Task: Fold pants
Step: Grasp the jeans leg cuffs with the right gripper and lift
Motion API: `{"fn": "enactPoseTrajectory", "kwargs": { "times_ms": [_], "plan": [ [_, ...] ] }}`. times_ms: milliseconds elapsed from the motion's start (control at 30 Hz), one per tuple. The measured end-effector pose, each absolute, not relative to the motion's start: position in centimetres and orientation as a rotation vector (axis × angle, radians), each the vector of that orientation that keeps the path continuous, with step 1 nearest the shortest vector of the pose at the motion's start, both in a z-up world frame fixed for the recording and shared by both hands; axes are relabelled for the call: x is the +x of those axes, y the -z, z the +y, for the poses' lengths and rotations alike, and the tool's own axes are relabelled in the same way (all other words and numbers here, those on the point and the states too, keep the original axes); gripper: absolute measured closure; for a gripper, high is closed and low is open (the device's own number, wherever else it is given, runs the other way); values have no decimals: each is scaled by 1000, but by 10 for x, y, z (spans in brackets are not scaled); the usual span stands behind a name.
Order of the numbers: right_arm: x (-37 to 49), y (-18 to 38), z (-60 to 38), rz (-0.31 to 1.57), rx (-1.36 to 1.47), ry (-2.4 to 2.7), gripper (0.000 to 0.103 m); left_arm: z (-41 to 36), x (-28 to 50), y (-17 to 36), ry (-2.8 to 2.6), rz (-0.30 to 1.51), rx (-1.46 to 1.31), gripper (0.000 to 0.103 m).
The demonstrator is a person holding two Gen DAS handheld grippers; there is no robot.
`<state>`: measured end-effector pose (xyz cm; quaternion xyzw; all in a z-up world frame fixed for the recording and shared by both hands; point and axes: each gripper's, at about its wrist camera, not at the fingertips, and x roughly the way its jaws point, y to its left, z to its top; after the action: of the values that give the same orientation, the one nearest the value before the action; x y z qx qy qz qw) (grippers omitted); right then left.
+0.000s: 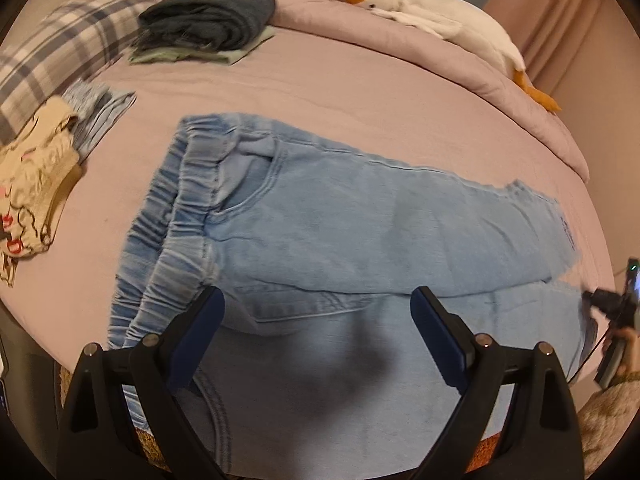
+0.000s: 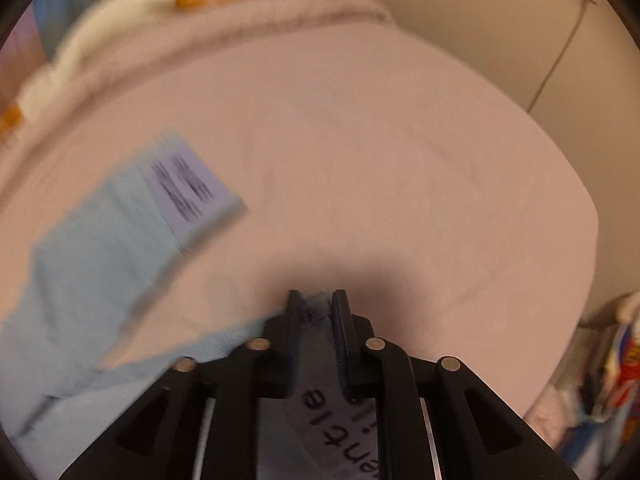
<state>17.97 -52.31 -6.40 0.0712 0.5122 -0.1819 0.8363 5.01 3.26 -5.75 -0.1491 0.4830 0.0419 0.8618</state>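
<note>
Light blue denim pants (image 1: 360, 220) lie flat across the pink bed sheet (image 1: 320, 92), with the elastic waistband to the left and the legs running right. My left gripper (image 1: 318, 300) hovers open over the near leg, just right of the waistband, with nothing between its fingers. In the right wrist view, my right gripper (image 2: 316, 300) is shut on the hem of the near leg, and denim bunches between the blue pads. The other leg (image 2: 100, 260), with a printed label at its end, lies blurred to the left. The right gripper (image 1: 612, 308) also shows at the far right of the left wrist view.
A stack of folded dark jeans (image 1: 212, 16) and a white goose plush (image 1: 420, 4) lie at the back of the bed. A plaid pillow (image 1: 60, 48) and folded clothes (image 1: 36, 180) sit on the left. The bed edge and some bags (image 2: 608, 380) are at the right.
</note>
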Motion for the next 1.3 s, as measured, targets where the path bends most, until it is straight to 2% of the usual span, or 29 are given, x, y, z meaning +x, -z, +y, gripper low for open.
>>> {"fn": "enactPoseTrajectory", "kwargs": {
  "times_ms": [33, 67, 100, 167, 200, 367, 533, 700, 733, 767, 800, 867, 900, 1033, 1200, 1300],
  "plan": [
    [181, 66, -520, 1091, 134, 402, 82, 36, 50, 58, -91, 1016, -324, 9],
    [179, 63, -515, 1079, 117, 425, 74, 39, 50, 59, -94, 1017, -333, 9],
    [177, 53, -508, 1066, 106, 439, 56, 42, 51, 59, -99, 1018, -340, 9],
    [174, 30, -492, 1006, 133, 419, 36, 44, 53, 59, -110, 1016, -353, 9],
    [172, 12, -477, 952, 159, 377, 32, 45, 54, 59, -112, 1014, -363, 9],
    [195, -23, -407, 941, 328, 81, 30, 50, 57, 57, -112, 1004, -427, 9],
    [264, 2, -345, 1075, 430, 50, 30, 50, 56, 57, -122, 1027, -445, 9],
    [307, 47, -353, 1166, 431, 232, 31, 53, 51, 54, -118, 1014, -449, 9],
    [308, 49, -353, 1147, 406, 246, 32, 54, 51, 55, -123, 1014, -446, 9],
    [306, 46, -353, 1109, 350, 264, 49, 55, 51, 56, -129, 1018, -443, 9],
    [302, 43, -352, 1091, 275, 311, 74, 56, 52, 58, -134, 1021, -443, 9],
    [293, 41, -360, 1080, 244, 324, 84, 58, 55, 61, -138, 1029, -458, 9],
    [287, 39, -369, 1081, 269, 294, 94, 59, 56, 61, -138, 1029, -469, 10],
    [249, 13, -405, 1042, 358, 229, 97, 56, 56, 52, -156, 981, -481, 10],
    [127, -51, -434, 794, 465, 61, 97, 56, 60, 36, -123, 919, -588, 10],
    [68, -50, -450, 717, 524, 33, 97, 52, 69, 34, -100, 916, -626, 10]
  ]
}}
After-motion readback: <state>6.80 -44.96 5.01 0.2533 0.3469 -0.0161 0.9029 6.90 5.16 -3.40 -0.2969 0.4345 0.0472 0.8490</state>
